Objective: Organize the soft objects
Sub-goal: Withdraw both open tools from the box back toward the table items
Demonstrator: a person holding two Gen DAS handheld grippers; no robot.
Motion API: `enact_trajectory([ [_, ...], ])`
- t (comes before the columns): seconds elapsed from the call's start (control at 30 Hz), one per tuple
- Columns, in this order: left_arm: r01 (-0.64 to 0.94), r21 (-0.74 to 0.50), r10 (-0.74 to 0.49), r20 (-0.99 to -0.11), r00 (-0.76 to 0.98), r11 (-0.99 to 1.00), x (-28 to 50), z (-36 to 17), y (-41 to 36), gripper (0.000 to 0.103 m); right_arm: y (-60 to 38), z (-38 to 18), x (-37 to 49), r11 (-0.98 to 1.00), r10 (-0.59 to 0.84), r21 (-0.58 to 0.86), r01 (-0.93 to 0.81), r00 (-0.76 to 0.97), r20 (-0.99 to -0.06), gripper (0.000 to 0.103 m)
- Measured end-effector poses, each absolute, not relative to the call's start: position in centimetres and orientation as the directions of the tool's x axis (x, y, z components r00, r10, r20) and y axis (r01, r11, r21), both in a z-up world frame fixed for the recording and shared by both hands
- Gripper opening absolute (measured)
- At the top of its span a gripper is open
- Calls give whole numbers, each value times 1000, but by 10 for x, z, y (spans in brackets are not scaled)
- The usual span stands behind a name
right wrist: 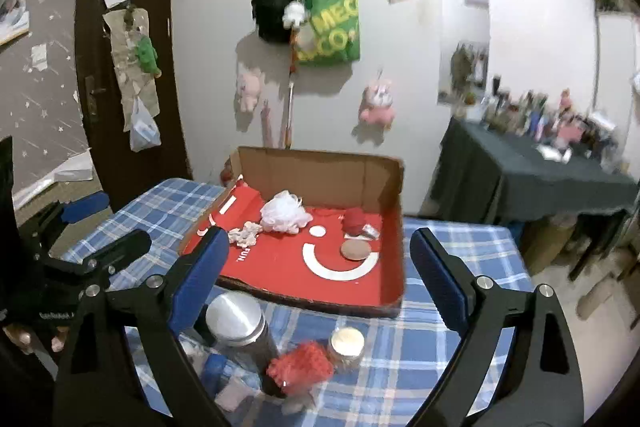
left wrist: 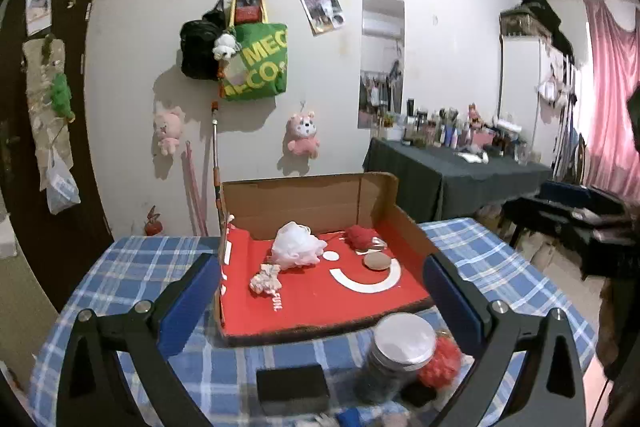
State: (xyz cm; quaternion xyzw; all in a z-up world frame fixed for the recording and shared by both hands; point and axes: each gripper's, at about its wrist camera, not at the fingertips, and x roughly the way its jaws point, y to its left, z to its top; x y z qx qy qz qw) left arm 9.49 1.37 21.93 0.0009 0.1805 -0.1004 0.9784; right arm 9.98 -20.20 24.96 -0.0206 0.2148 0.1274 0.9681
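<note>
Box: open on the plaid bench, red inside.
In the box: white puff, pink rag, red yarn, tan disc.
Before the box: red pompom between steel jar and small jar.
Left gripper: wide open, empty.
Right gripper: wide open, empty.

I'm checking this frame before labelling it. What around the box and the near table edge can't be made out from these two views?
- Left wrist view: items at the bottom edge beyond the black block are blurred and cut off.
- Left wrist view: the red fluffy item is partly hidden by the metal-lidded jar.
- Right wrist view: pale and blue items beside that jar are blurred, behind the right gripper finger.
- Both views: the small thing beside the red yarn in the cardboard box is too small.
</note>
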Motion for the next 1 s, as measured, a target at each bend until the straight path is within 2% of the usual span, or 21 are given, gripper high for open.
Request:
enact_trajectory([
  [0.2,170,-44,-175,-288,942,984,46,209,14,103,-188,235,38,974,188,-61,-217,931,-314,96],
  [0.37,130,-17,-130,-252,959,991,18,195,12,103,-182,213,8,979,171,-58,-195,944,-283,97],
  [0.73,102,-21,-103,-295,950,995,0,151,10,103,-188,153,-5,990,137,18,-140,927,-350,97],
  [1.0,103,-20,-103,-369,924,994,3,114,5,103,-199,111,-1,994,108,54,-94,903,-416,97],
])
